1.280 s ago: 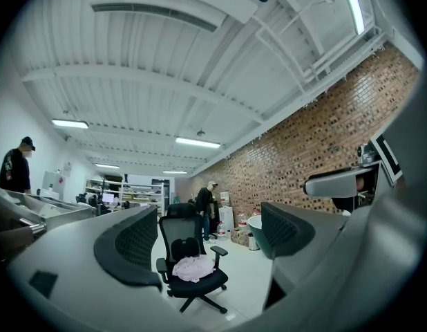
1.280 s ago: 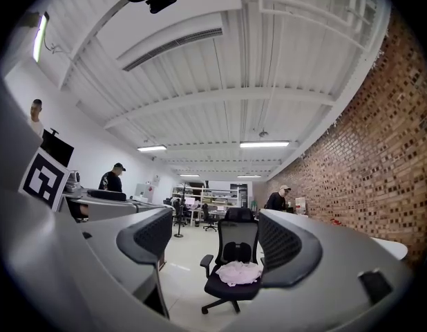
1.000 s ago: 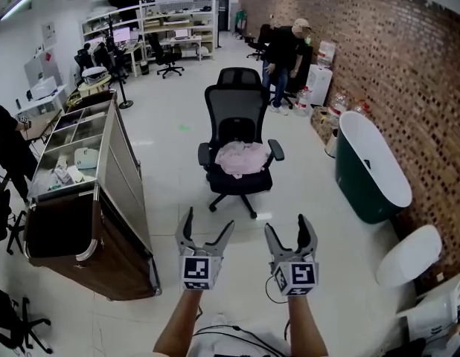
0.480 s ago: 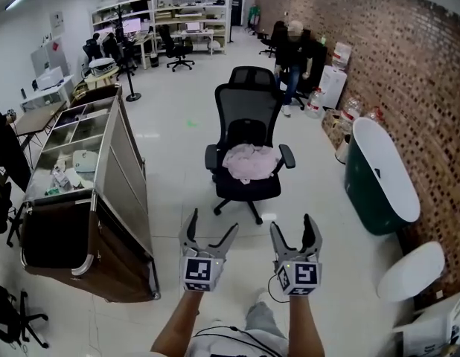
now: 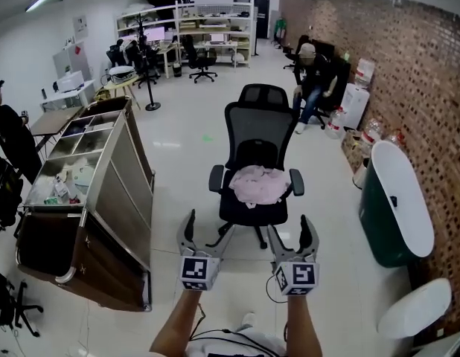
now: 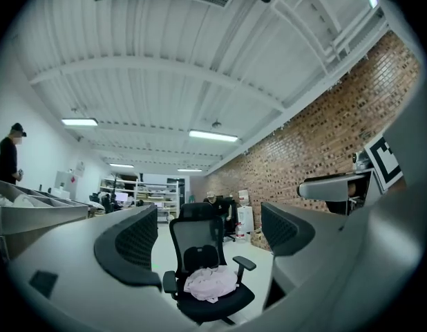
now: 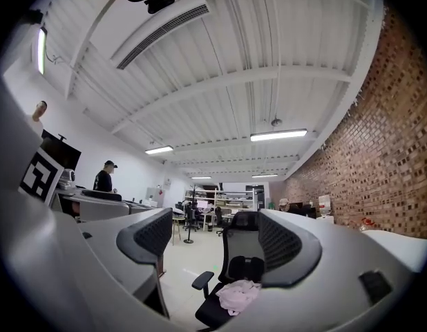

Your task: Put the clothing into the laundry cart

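With your left tool and right tool both open and empty, reach for the pink clothing on the office chair, biting deep into its folds.

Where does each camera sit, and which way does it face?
Head view: on the person's head, facing forward and down at the chair holding pink clothing; both forearms, the left gripper and right gripper show.
Left gripper view: on the left gripper, facing along its open jaws at the chair; the right gripper shows at right.
Right gripper view: on the right gripper, facing along its open jaws at the chair; the left gripper shows at left.
All three share the chair and clothing.
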Demonstrator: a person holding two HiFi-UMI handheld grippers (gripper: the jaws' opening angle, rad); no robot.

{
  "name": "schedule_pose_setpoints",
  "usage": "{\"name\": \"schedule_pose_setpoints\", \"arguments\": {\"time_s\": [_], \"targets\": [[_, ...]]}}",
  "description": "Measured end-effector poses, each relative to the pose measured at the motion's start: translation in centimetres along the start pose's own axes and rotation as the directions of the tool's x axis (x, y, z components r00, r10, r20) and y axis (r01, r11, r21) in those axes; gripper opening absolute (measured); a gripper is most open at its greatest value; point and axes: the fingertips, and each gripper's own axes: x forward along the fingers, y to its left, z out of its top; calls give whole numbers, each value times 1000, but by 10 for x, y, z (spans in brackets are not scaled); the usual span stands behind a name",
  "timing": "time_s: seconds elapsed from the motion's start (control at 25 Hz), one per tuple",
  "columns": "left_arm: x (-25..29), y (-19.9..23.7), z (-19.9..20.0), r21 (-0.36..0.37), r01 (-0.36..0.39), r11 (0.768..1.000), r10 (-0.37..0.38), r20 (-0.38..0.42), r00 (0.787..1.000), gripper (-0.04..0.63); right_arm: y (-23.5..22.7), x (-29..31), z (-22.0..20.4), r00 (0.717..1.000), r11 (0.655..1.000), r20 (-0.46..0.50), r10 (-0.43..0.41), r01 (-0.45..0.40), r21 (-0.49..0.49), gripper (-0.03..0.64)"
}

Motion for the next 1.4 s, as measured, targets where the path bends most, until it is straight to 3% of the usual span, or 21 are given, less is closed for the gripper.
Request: {"name": "schedule_pose_setpoints", "arguments": {"time_s": [0.44,0.96,1.4], "targets": [[98,-43,-5,28,-62,998,62,-12,998,453,-117,42,-30,999,998,8,39,-39,47,408],[161,-56,-16,64,-64,996,66,-24,998,453,-149,90,-51,995,993,18,98,-99,62,408],[276,-30,-46,31,15,999,-15,-2,1000,453,-185,179,-81,999,999,-25,47,-46,8,408]]}}
